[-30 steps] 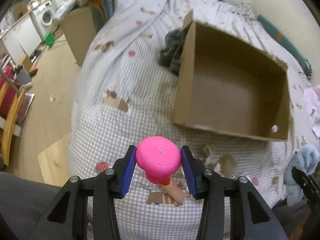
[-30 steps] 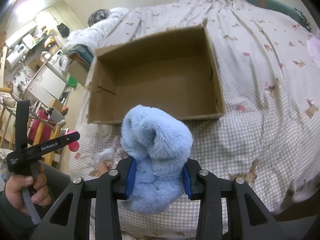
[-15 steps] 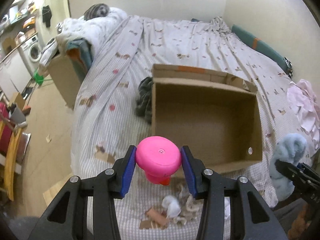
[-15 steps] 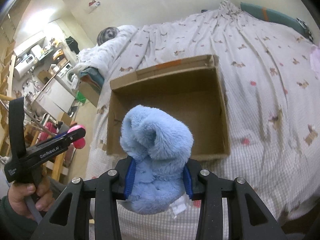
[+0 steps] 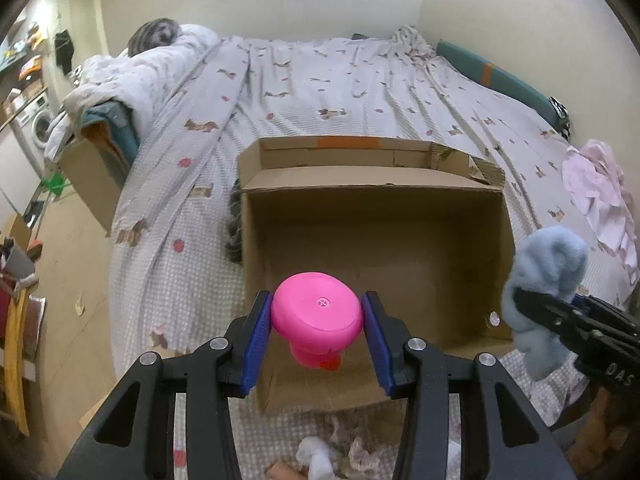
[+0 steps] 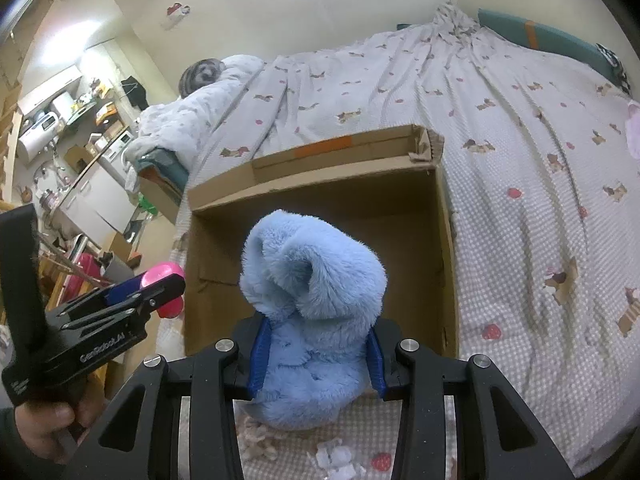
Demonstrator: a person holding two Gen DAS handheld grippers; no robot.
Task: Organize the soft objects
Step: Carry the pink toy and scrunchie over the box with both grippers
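Note:
My left gripper (image 5: 317,334) is shut on a pink rubber toy (image 5: 317,316) with an orange tip, held above the near wall of an open cardboard box (image 5: 372,196) on the bed. My right gripper (image 6: 316,354) is shut on a fluffy blue plush (image 6: 312,300), held over the box's near edge (image 6: 320,168). The plush (image 5: 544,276) and right gripper show at the right of the left wrist view. The left gripper (image 6: 132,300) with the pink toy (image 6: 162,274) shows at the left of the right wrist view. The box interior looks empty.
The bed has a checked sheet (image 5: 180,280) with small prints. Dark grey cloth (image 5: 234,236) lies left of the box. Pink clothing (image 5: 600,196) lies far right. White and tan scraps (image 5: 320,456) lie before the box. Another box (image 5: 92,172) stands beside the bed at left.
Both grippers have risen and moved forward toward the box, each still holding its object. The box now sits directly ahead and closer under both.

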